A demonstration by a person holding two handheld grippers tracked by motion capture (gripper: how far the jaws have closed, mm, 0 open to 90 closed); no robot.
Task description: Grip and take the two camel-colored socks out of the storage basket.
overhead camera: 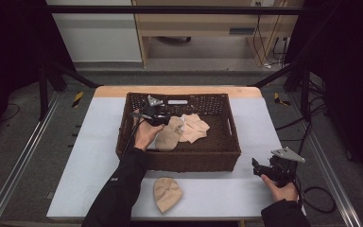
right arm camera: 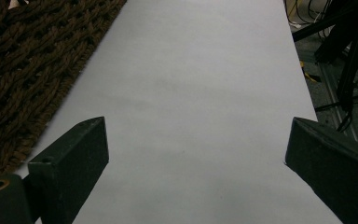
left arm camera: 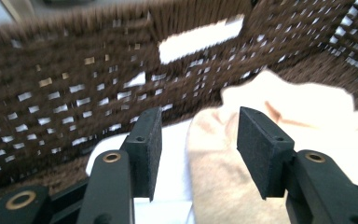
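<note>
Socks lie in the basket (overhead camera: 231,142), one beige sock (left arm camera: 223,177) between the spread jaws of the left gripper (left arm camera: 198,140), which should probably lift clear of the weave, while the right gripper (right arm camera: 196,163) hovers wide apart over the bare table (right arm camera: 200,70).

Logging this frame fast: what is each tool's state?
Left tool: open, over the beige cloth in the basket.
Right tool: open, holding nothing.
</note>
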